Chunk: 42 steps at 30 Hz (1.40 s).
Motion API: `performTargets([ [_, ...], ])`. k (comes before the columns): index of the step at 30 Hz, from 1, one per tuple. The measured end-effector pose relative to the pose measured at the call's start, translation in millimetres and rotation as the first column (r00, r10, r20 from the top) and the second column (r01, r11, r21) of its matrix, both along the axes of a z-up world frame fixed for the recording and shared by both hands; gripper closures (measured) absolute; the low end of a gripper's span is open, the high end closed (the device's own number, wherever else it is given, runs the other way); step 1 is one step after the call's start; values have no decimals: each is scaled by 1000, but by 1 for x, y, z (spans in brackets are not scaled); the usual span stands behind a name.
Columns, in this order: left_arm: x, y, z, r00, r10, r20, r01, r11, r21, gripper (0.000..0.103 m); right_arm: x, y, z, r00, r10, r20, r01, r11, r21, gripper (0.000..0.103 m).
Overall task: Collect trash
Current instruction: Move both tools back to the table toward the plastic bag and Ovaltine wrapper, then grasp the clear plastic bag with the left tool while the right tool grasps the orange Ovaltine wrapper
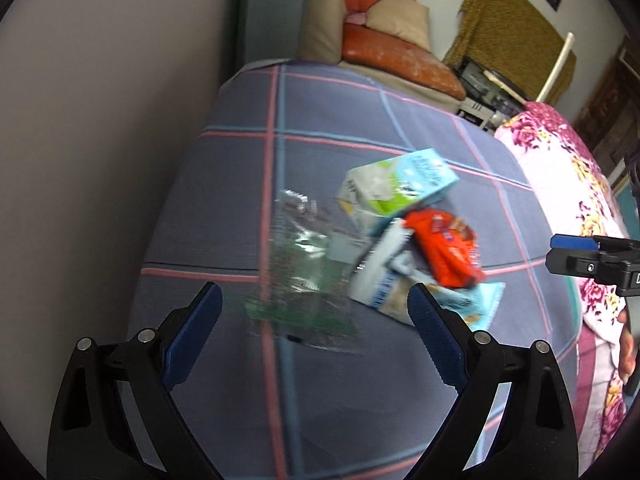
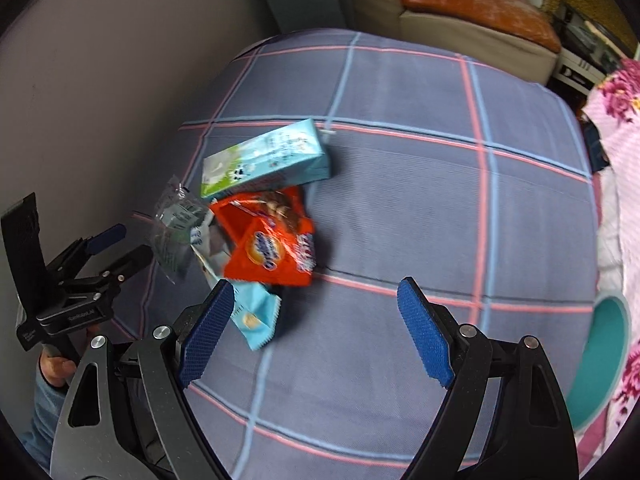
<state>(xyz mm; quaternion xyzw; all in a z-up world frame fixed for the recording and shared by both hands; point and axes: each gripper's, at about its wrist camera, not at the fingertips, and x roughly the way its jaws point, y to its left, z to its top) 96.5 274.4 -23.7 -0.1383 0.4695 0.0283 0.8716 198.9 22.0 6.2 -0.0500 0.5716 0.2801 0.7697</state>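
Your left gripper (image 1: 316, 312) and right gripper (image 2: 316, 312) both gape wide, holding nothing. The trash pile on the plaid bedspread (image 2: 420, 160) is blurred: milk carton (image 2: 266, 158), orange wrapper (image 2: 272, 244), a clear bag (image 1: 298, 264) barely readable, pale-blue packet (image 2: 256, 316) partly hidden.

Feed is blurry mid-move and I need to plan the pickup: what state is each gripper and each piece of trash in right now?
Left gripper: open, empty.
Right gripper: open, empty.
Light-blue and green milk carton: lying on its side on the plaid bedsheet.
Orange snack wrapper: crumpled, resting against the carton.
Clear plastic bag: flattened, crinkled.
Pale-blue wrapper: partly under the orange one.
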Motion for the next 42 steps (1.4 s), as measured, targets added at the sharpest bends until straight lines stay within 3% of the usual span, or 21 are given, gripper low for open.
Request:
performTargets([
  [10,21,15,-26,999,-34,-39,34,999,-4,10,32,46,-31,997,58,-45,-57,998,20,23],
  [12,25,12,-28,999,-40,-35,40,999,3,17,37,54,-36,996,79,-49,-78,997,20,24],
  [15,30,7,-32,997,-58,-50,58,998,-12,45,41,63,-43,993,104,-61,-102,994,27,34],
  [18,30,0,-31,997,-69,-45,69,998,5,46,40,66,-52,989,123,-77,-122,992,28,49],
  [20,29,-10,-31,995,-88,-43,88,996,-3,47,36,65,-53,988,136,-69,-135,991,20,67],
  [21,29,-15,-31,994,-100,-43,100,995,-5,47,33,63,-52,988,141,-56,-141,990,14,68],
  [31,30,-72,-28,978,-203,-40,201,979,-33,47,20,5,-36,998,54,-15,-54,998,15,71],
  [42,26,-116,15,973,-225,45,226,974,-17,47,4,-88,-9,995,-91,37,88,993,78,71],
])
